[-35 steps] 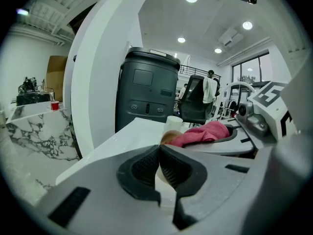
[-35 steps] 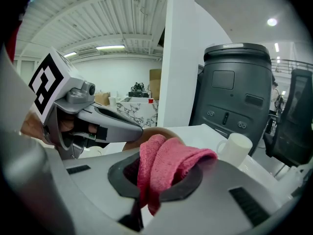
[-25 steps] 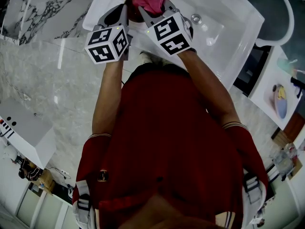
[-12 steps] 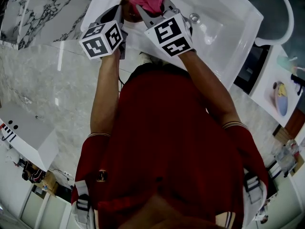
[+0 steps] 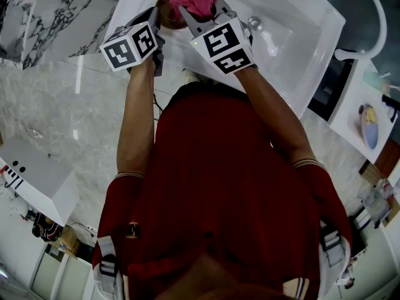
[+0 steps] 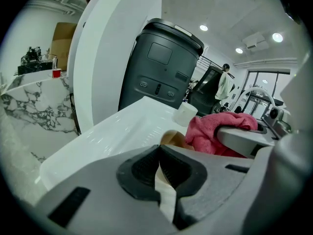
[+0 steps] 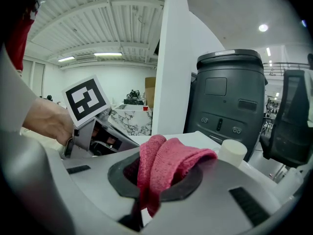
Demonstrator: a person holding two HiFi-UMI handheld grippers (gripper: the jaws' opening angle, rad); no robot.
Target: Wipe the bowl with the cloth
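Observation:
A small brown bowl [image 5: 164,5] is held over the white basin [image 5: 294,49], and its tan rim [image 6: 172,139] shows in the left gripper view. My left gripper [image 6: 159,177] is shut on that rim, at the bowl's left side [image 5: 155,25]. The pink cloth [image 5: 197,1] is bunched up and rests against the bowl's inside [image 6: 217,130]. My right gripper [image 7: 145,202] is shut on the cloth [image 7: 166,163] and comes in from the right [image 5: 201,16]. Most of the bowl is hidden behind the cloth and the grippers.
The basin has a round drain [image 5: 255,23]. A dark grey bin [image 6: 164,65] stands behind it, with a small white cylinder [image 6: 187,115] on the basin edge. A marble counter [image 5: 56,8] lies to the left. A person [image 6: 225,84] stands far off.
My left gripper has shifted left and a little up, and its marker cube has turned. The bowl has moved with it. My right gripper and the cloth have barely moved.

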